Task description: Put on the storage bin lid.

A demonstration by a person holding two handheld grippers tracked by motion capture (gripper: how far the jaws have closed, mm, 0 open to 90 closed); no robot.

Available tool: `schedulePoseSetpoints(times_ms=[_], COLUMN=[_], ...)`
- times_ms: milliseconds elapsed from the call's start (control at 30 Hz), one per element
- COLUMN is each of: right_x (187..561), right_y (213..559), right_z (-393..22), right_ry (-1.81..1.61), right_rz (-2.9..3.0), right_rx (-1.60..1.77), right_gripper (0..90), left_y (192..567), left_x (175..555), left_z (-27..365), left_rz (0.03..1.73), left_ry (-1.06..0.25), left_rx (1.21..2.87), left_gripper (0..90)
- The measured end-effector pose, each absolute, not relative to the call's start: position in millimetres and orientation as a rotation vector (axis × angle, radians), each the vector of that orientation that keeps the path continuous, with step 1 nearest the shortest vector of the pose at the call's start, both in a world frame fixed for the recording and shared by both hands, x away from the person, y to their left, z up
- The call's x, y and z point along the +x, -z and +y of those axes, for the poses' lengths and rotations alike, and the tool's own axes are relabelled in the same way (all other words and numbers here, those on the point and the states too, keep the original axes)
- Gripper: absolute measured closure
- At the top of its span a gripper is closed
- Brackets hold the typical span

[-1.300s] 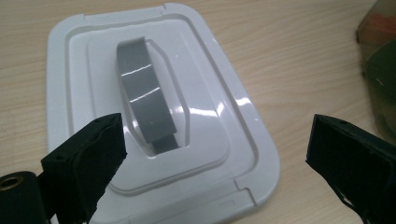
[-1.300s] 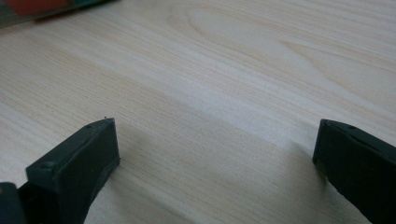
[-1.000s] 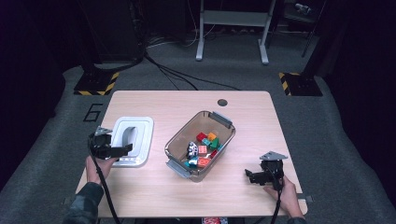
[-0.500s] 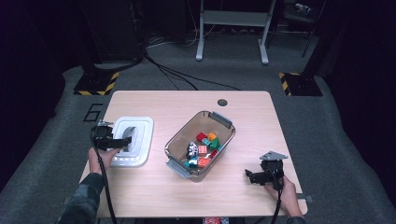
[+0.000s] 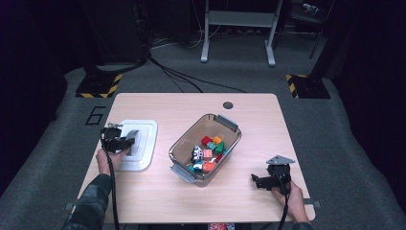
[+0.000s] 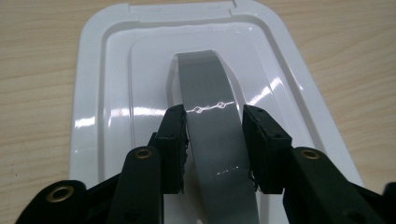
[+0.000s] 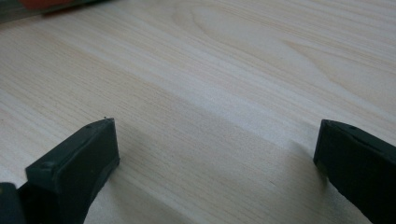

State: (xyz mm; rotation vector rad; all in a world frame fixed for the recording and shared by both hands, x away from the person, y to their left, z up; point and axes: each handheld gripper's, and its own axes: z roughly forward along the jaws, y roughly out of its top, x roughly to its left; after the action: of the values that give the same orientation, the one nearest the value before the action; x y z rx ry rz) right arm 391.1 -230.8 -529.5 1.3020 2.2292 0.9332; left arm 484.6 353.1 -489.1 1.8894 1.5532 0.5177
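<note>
White lid [image 5: 136, 143] — grey handle [image 6: 212, 140] gripped by left gripper [image 6: 215, 140] fingers, clear bin [image 5: 191, 163] of coloured blocks [image 5: 208, 152] beside, right gripper [image 7: 215, 158] fingers wide

Right tongs [image 7: 215, 154] spread wide (jaws well apart), over bare pale wooden table [image 7: 224, 74], nothing between them

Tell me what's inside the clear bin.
The clear bin holds a pile of small colourful toy blocks in red, orange, green and teal. Any pieces beneath the pile are hidden.

A clear tub [image 5: 205, 149] sits mid-table [image 5: 191, 103], loaded with bright toy blocks [image 5: 209, 151] (red, orange, green); a dark round hole [image 5: 228, 105] marks the far edge.
</note>
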Motion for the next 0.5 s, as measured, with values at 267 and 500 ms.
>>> schedulePoseSetpoints(times_ms=[267,500], right_x=[390.7,390.8], right_y=[529.3,529.4], right_z=[-230.6,-230.7], right_ry=[-0.935,-0.932], right_rz=[2.231,2.229], right_rx=[1.307,1.306], right_gripper=[0.0,0.0], left_y=[480.2,461.6], left_x=[477.1,466.2], left_z=[356.5,357.4], left_rz=[1.512,1.465], left_ry=[-0.537,-0.527], left_rx=[1.891,1.881], left_gripper=[66.9,67.0])
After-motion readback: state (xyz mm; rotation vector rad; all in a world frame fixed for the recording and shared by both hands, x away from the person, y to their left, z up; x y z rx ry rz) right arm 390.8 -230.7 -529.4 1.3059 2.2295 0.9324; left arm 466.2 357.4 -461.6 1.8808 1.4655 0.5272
